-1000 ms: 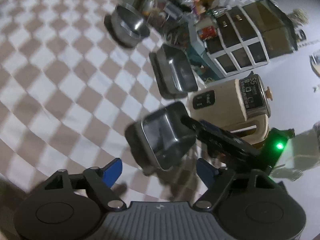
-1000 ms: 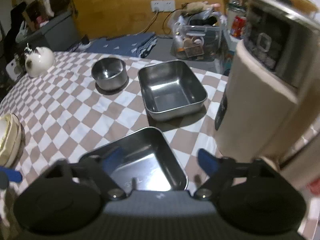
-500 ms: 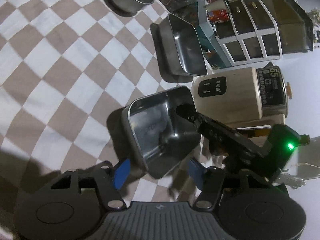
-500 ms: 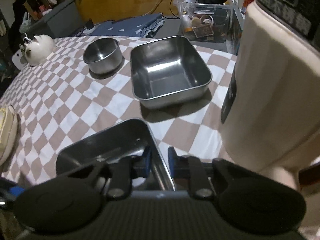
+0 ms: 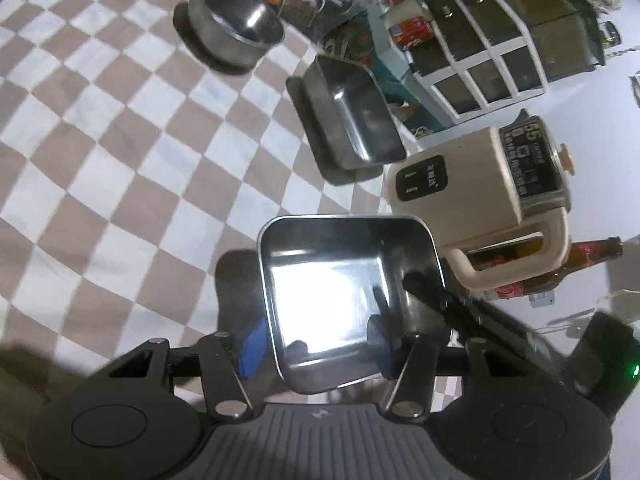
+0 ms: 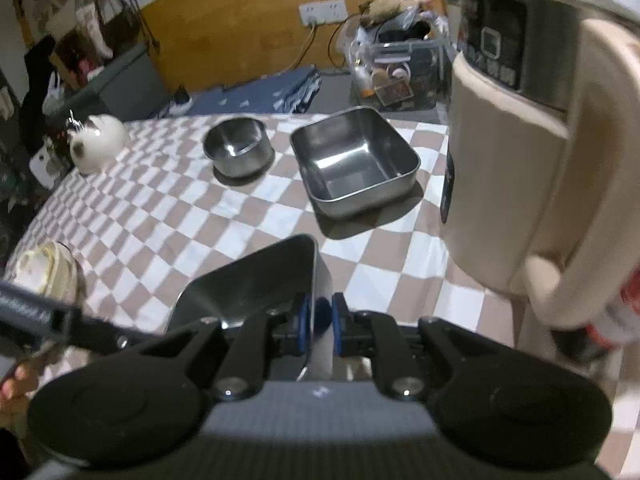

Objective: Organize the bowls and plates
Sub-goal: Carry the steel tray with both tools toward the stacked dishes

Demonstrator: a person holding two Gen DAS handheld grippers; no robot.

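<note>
The right gripper (image 6: pixel 320 322) has its blue-padded fingers (image 6: pixel 305 320) pinched shut on the rim of the near square steel tray (image 6: pixel 256 284), clamping the tray's right-hand wall. The tray is tilted, its far corner up. From the left wrist camera the same tray (image 5: pixel 348 292) sits right in front, its shiny floor glaring white, with the right gripper's black body (image 5: pixel 472 312) reaching in over its right edge.

The left gripper (image 5: pixel 316 340) is spread wide, its blue fingers (image 5: pixel 252 342) apart; one pad shows left of the tray and the other is partly hidden at the tray's right side. Whether either pad touches the metal, I can't tell.

Further back on the checkered counter (image 6: pixel 160 208) rests a second square steel tray (image 6: pixel 356 168), well apart from the held one. Just left of it stands a round steel bowl (image 6: pixel 236 150). In the left view those two appear as the tray (image 5: pixel 352 116) and the bowl (image 5: pixel 236 32) above it.

A beige appliance with a handle (image 6: pixel 520 168) looms on the right, near both trays. At the counter's far left sits a white round ornament (image 6: pixel 96 148), and a pale stacked dish (image 6: pixel 44 272) shows at the left edge.
</note>
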